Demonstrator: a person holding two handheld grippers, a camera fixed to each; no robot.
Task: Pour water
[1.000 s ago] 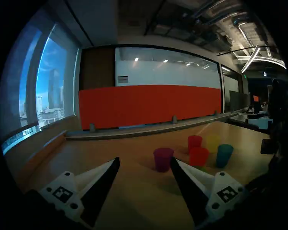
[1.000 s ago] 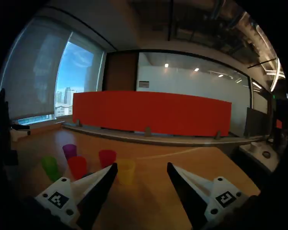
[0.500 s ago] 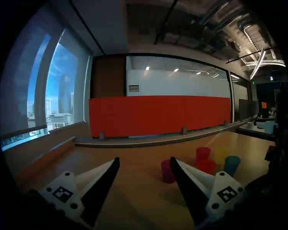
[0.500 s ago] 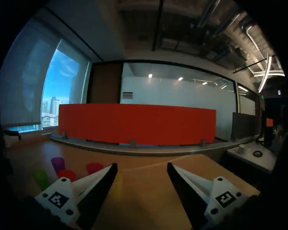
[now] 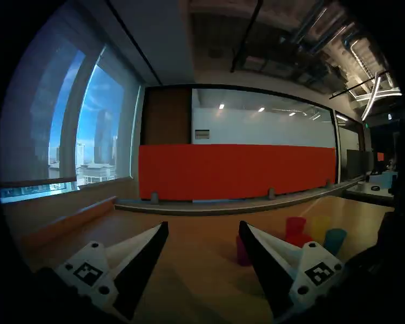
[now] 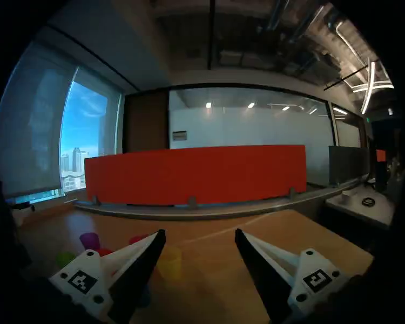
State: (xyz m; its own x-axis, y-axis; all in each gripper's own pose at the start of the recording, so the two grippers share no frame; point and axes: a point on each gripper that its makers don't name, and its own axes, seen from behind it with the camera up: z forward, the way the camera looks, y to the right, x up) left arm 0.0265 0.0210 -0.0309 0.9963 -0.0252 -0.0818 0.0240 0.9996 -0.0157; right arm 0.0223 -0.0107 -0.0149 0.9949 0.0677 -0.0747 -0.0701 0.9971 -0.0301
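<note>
Several small coloured cups stand in a cluster on the wooden table (image 5: 202, 270). In the left gripper view a purple cup (image 5: 241, 251) is half hidden behind my right-hand finger, with a red cup (image 5: 295, 225), a yellow cup (image 5: 319, 227) and a teal cup (image 5: 335, 240) beyond it. My left gripper (image 5: 202, 224) is open and holds nothing. In the right gripper view a purple cup (image 6: 89, 240), a green cup (image 6: 66, 259) and a yellow cup (image 6: 170, 262) sit low on the left, partly behind the left finger. My right gripper (image 6: 198, 232) is open and holds nothing.
A long orange-red partition (image 5: 235, 170) runs along the table's far edge. Large windows (image 5: 94, 140) lie to the left. A side desk with small items (image 6: 364, 205) stands to the right. Bare wooden table (image 6: 213, 281) lies under both grippers.
The cups have slid lower in both views and sit partly behind the fingers, as both cameras tip upward. More ceiling shows. Both grippers stay open.
</note>
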